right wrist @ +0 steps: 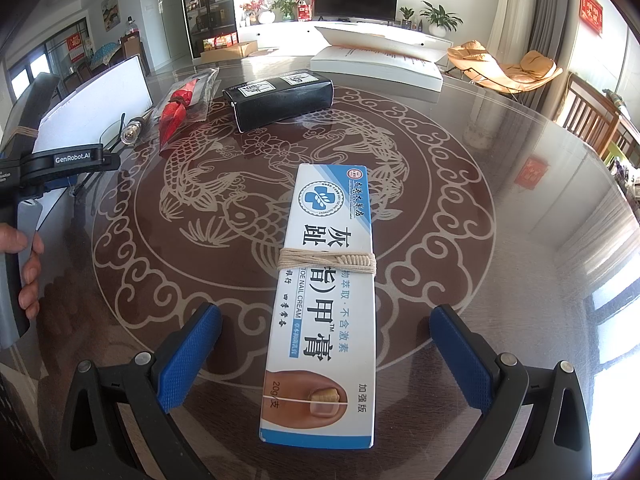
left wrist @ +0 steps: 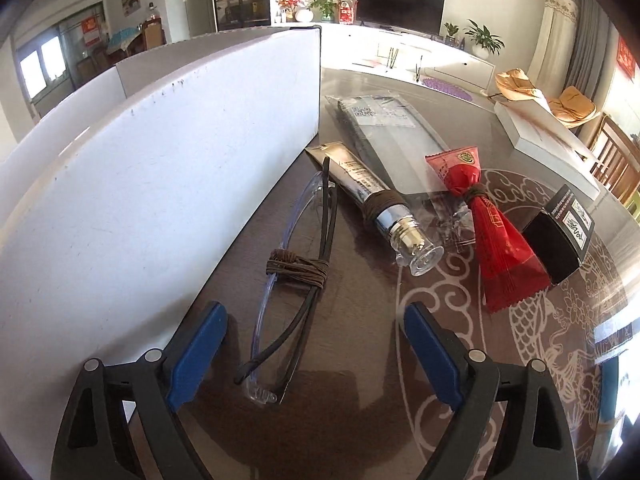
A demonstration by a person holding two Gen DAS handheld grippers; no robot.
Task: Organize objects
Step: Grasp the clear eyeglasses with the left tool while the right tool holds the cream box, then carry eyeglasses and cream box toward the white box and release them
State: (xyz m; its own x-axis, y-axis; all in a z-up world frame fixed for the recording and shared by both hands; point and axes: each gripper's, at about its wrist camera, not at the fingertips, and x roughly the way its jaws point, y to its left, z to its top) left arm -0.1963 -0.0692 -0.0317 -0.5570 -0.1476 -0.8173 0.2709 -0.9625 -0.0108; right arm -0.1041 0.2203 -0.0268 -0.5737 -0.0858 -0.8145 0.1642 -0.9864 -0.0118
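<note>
Folded clear glasses [left wrist: 298,270], bound with brown cord, lie on the dark glass table between the blue pads of my left gripper [left wrist: 314,312], which is open and not touching them. Beyond them lie a silver tube [left wrist: 376,204] with a clear cap, a red packet [left wrist: 496,232] and a black box [left wrist: 560,236]. In the right wrist view a white and blue nail cream box [right wrist: 328,280], tied with pale string, lies lengthwise between the fingers of my open right gripper [right wrist: 326,312], clear of both pads.
A tall white board [left wrist: 160,168] stands along the left. A flat plastic-wrapped packet [left wrist: 384,124] lies behind the tube. A white book [right wrist: 376,64] rests at the table's far edge. A hand [right wrist: 28,256] holds the left tool's handle at the left edge. Wooden chairs [right wrist: 592,116] stand on the right.
</note>
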